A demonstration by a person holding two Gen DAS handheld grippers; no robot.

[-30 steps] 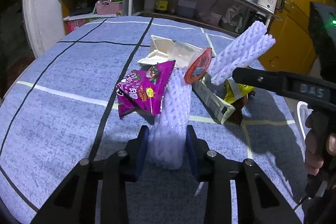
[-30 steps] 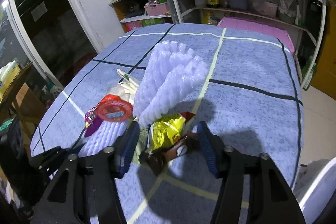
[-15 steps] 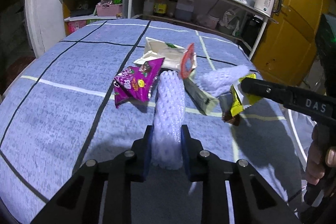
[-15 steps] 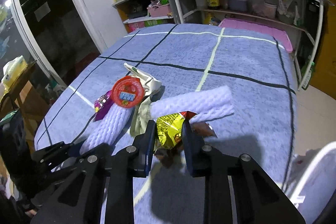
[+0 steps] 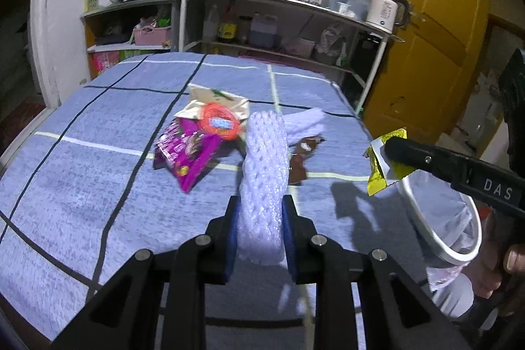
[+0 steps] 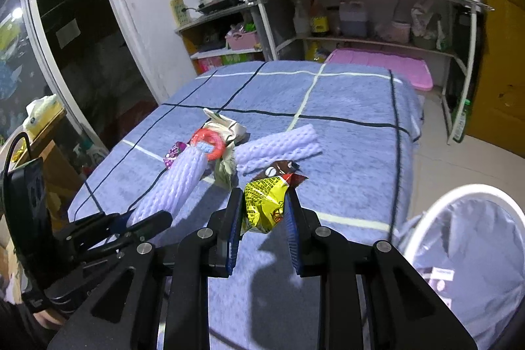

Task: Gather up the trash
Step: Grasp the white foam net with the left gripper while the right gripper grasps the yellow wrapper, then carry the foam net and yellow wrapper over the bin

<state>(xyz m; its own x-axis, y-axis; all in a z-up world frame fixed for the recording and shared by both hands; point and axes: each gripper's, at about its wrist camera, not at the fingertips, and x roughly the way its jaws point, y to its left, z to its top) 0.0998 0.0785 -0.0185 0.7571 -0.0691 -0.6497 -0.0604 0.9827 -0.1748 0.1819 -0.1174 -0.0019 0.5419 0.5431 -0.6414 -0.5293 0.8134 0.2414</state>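
Observation:
My left gripper [image 5: 259, 218] is shut on a white foam net sleeve [image 5: 264, 173] and holds it above the blue checked cloth; it also shows in the right wrist view [image 6: 177, 186]. My right gripper [image 6: 264, 212] is shut on a yellow snack wrapper [image 6: 264, 202], lifted near the table's right edge, also seen in the left wrist view [image 5: 382, 166]. On the cloth lie a purple snack bag [image 5: 187, 153], a red lid [image 5: 218, 122], a cream carton [image 5: 216, 100], a second foam sleeve [image 6: 279, 146] and a brown wrapper [image 5: 300, 153].
A white-rimmed bin [image 6: 472, 255] lined with a pale bag stands below the table's right edge; it also shows in the left wrist view [image 5: 439, 238]. Shelves [image 6: 361, 12] with bottles and a kettle stand behind the table. A yellow door [image 5: 436, 38] is at the right.
Both grippers have lifted and pulled back from the pile. The right one closed on the yellow wrapper and carried it right toward the bin. The second foam sleeve now lies flat.

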